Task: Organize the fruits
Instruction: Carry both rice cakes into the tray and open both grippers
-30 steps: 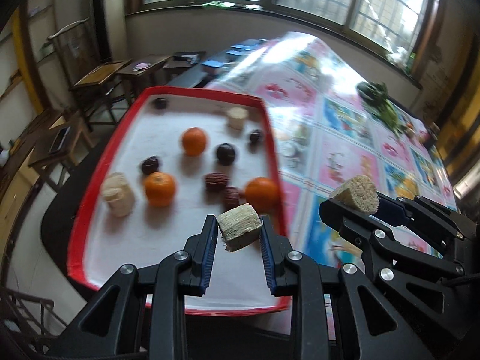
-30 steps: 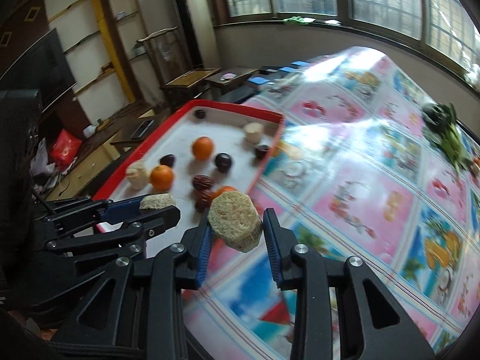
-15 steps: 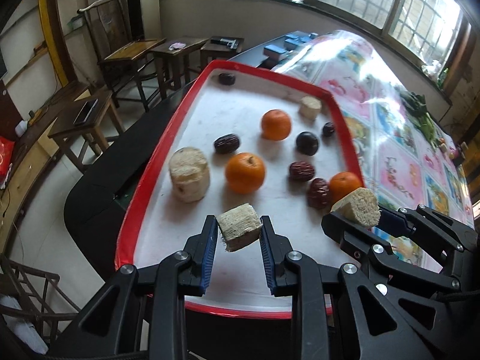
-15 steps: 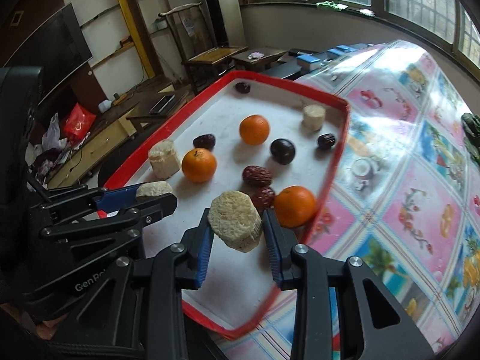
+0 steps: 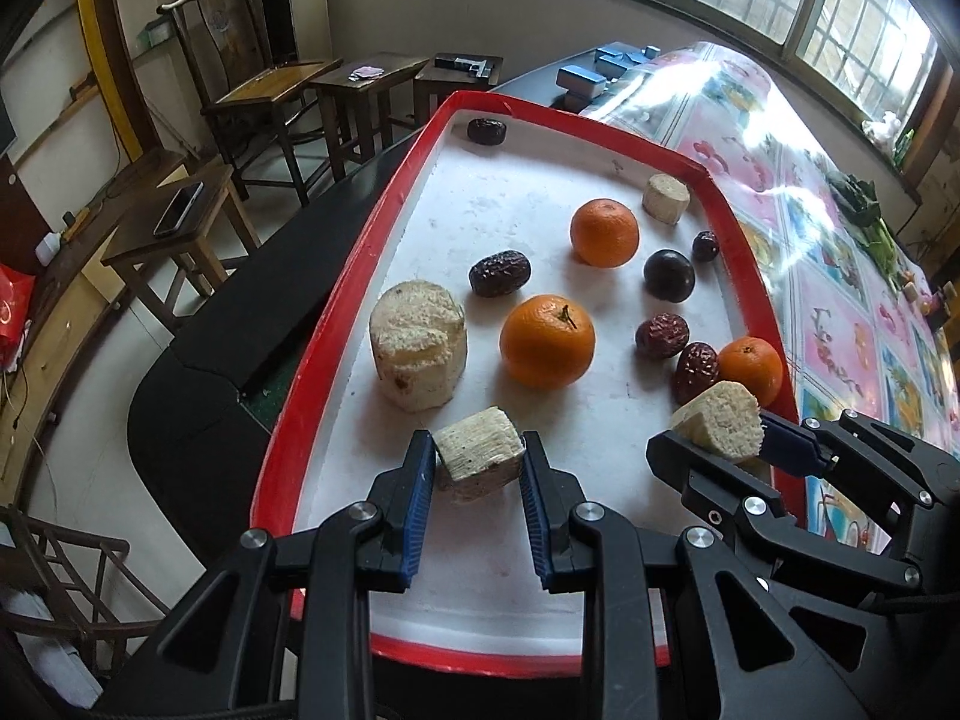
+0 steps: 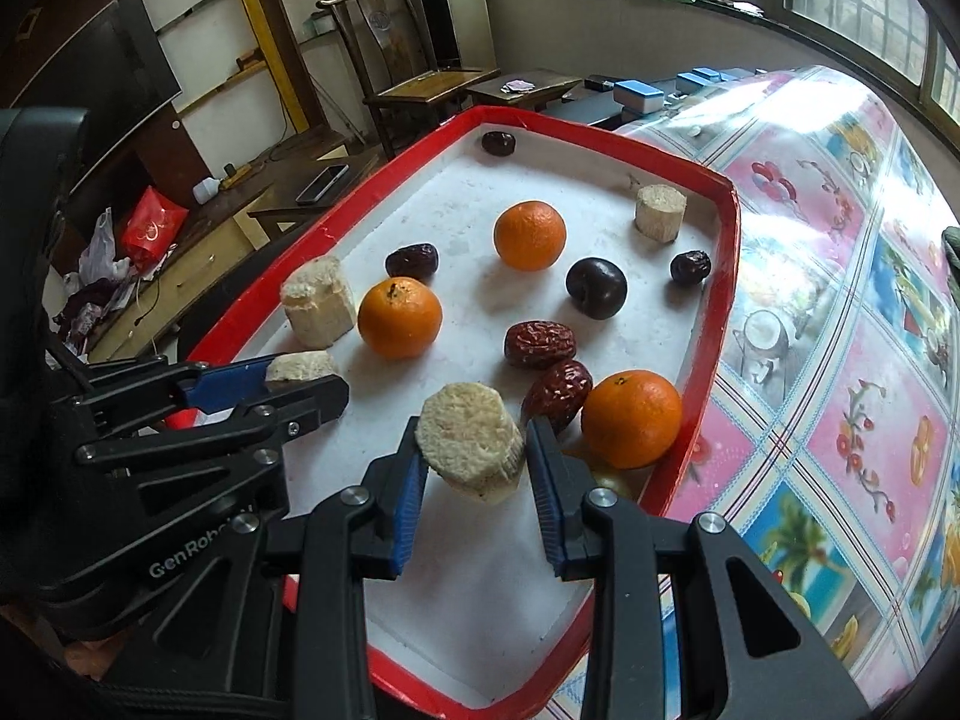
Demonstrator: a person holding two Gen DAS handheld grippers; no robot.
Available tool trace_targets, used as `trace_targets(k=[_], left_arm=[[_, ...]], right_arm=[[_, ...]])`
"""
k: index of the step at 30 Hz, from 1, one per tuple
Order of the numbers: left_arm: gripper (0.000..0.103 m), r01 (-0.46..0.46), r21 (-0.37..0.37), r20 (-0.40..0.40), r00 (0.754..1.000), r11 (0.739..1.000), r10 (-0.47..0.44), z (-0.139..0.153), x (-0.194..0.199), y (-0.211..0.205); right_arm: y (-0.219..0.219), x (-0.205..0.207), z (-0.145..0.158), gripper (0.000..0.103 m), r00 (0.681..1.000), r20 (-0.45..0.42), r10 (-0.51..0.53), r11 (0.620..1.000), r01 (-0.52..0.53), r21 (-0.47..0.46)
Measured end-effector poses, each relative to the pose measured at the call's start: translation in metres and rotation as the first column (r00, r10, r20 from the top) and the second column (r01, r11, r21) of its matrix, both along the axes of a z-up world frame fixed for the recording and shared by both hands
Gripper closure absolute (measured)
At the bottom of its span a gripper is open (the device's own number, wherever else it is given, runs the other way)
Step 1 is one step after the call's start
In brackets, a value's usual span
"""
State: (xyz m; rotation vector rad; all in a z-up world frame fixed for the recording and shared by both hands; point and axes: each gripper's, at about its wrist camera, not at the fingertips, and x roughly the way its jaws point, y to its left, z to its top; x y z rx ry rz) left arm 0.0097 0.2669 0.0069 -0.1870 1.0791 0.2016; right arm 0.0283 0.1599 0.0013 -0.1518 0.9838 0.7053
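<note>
A red-rimmed white tray (image 5: 336, 324) (image 6: 714, 324) holds three oranges (image 5: 547, 341) (image 6: 399, 317), several dark red dates (image 5: 499, 273) (image 6: 539, 343), a dark plum (image 5: 668, 275) (image 6: 596, 288) and two pale sugarcane chunks (image 5: 419, 351) (image 6: 660, 211). My left gripper (image 5: 478, 461) (image 6: 312, 373) is shut on a small sugarcane piece (image 5: 478, 451) just above the tray's near left part. Over the near right part, my right gripper (image 6: 471, 447) (image 5: 729, 429) is shut on a rounder sugarcane piece (image 6: 468, 443) (image 5: 720, 417), close to an orange (image 6: 631, 417) and a date (image 6: 558, 393).
The tray lies on a table with a glossy pink cartoon tablecloth (image 6: 840, 360) (image 5: 840, 312). Blue boxes (image 6: 637, 95) sit at the table's far end. Wooden chairs and stools (image 5: 276, 96), one with a phone (image 5: 178, 208), stand left of the table. Leafy greens (image 5: 864, 204) lie far right.
Both grippers, each still holding its sugarcane piece, have moved left from over the tablecloth and come down over the near end of the tray.
</note>
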Motion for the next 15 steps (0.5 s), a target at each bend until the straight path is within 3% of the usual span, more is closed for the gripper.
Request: trace_targets(k=[5, 8, 10, 15], left_arm=[[0.075, 0.025, 0.018, -0.009, 1.0, 1.0, -0.025, -0.0003, 0.0032, 0.0002], [0.07, 0.034, 0.016, -0.013, 0.999, 0.999, -0.034, 0.0002, 0.0042, 0.0012], [0.061, 0.031, 0.027, -0.02, 0.999, 0.999, -0.03, 0.0001, 0.0048, 0.0027], [0.059, 0.044, 0.043, -0.025, 0.999, 0.998, -0.043, -0.0013, 0.0072, 0.0033]], right_arm=[[0.0015, 0.0055, -0.0032, 0.066, 0.999, -0.028, -0.028, 0.999, 0.027, -0.034], [-0.0009, 0.0072, -0.0016, 0.062, 0.998, -0.026, -0.051, 0.998, 0.05, -0.045], [-0.0022, 0.0084, -0.0003, 0.062, 0.998, -0.035, -0.058, 0.998, 0.057, -0.041], [-0.0026, 0.0044, 0.0029, 0.062, 0.996, -0.034, -0.083, 0.995, 0.082, -0.051]])
